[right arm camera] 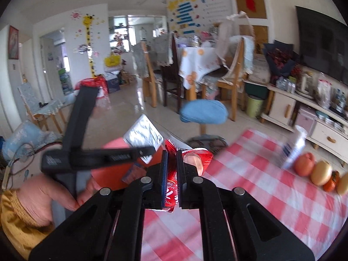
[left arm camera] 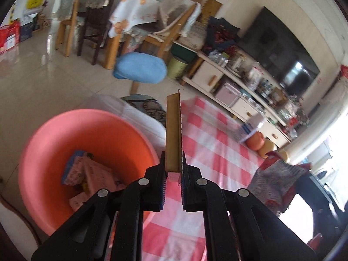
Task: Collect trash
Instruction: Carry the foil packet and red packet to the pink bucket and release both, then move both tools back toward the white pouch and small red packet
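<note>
Left gripper [left arm camera: 173,171]: jaws closed tight on a flat box [left arm camera: 173,134], gripped at its near end; the box stands up and away from the fingers, brown cardboard face to the left, red edge to the right.
Right gripper [right arm camera: 171,169]: jaws nearly together, pinching a red wrapper [right arm camera: 191,158] that crumples out above and below the pads; white lettering shows between the fingers.
Left hand [right arm camera: 43,198]: seen from the right wrist view, wrapped round the left tool's handle, yellow sleeve at the wrist.
Silver pack [right arm camera: 144,134]: foil-sided, just beyond the left tool's arm in the right wrist view; what holds it I cannot tell.
Basin [left arm camera: 54,134]: pink, round, low left of the left gripper, beside the table edge; pink and blue packets [left arm camera: 87,171] lie in its bottom.
Cloth [left arm camera: 213,143]: red-and-white check, spread over the table under both grippers.
Far table edge: a white-and-blue carton [right arm camera: 293,148], tilted and blurred, next to a row of fruit [right arm camera: 322,173].
Stool [left arm camera: 140,68]: blue padded top, on the floor past the table.
Bin [right arm camera: 254,106]: pale green, by the white sideboard.
Background: dining chairs, a draped table, a dark TV on the wall.
</note>
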### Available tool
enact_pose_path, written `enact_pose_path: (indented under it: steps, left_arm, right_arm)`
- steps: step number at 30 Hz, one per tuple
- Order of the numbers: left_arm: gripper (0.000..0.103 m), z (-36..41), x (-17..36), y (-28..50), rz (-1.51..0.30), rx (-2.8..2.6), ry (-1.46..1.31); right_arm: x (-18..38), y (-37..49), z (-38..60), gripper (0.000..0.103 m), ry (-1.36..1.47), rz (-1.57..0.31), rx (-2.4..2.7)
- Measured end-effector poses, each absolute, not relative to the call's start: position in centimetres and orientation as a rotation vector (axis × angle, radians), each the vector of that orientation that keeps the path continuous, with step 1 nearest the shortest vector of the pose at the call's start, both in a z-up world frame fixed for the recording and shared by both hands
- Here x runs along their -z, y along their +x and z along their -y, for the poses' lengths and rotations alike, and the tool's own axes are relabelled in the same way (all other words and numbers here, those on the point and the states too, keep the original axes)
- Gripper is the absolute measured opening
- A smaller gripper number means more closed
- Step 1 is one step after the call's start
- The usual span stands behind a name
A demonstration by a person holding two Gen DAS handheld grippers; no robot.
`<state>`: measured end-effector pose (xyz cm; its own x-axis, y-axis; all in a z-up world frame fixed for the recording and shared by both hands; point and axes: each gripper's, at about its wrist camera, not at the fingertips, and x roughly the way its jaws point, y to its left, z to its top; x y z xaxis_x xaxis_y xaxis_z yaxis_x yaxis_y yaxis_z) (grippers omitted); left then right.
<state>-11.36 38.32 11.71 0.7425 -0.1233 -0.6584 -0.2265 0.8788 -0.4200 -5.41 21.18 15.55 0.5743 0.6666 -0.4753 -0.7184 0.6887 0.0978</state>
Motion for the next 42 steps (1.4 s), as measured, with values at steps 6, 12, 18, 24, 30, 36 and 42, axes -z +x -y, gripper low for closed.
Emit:
enact_pose_path:
  steps: [6, 12, 18, 24, 30, 36, 42]
  left_arm:
    - [0.012, -43.9, -10.1, -11.8, -0.756, -0.205, -0.592]
    - [0.043, -47.0, -8.3, -11.9, -0.821, -0.338, -0.614]
    - [0.076, -47.4, -8.6, -12.5, -0.783, -0.374, -0.598]
    - [0.086, -44.9, -9.5, -11.5, -0.792, -0.302, -0.575]
    - [0.089, -41.9, -10.5, -10.8, -0.788, -0.23, -0.546]
    - [0.089, -38.7, -11.5, -10.4, -0.781, -0.167, -0.504]
    - [0.089, -35.3, -12.1, -10.3, -0.786, -0.112, -0.45]
  right_arm:
    - [-16.0, -4.6, -27.3, 0.009, -0.095, -0.462, -0.914]
    - [-12.8, -2.9, -32.2, 0.041, -0.113, -0.534, -0.944]
    - [-10.0, -2.8, -30.0, 0.08, -0.077, -0.593, -0.849]
    - [-8.7, -3.7, -25.7, 0.088, -0.073, -0.624, -0.719]
    - [-8.9, -5.0, -22.1, 0.092, -0.101, -0.593, -0.629]
    - [-9.4, -6.7, -18.1, 0.095, -0.113, -0.557, -0.544]
    - [-10.1, -7.2, -14.2, 0.096, -0.08, -0.551, -0.469]
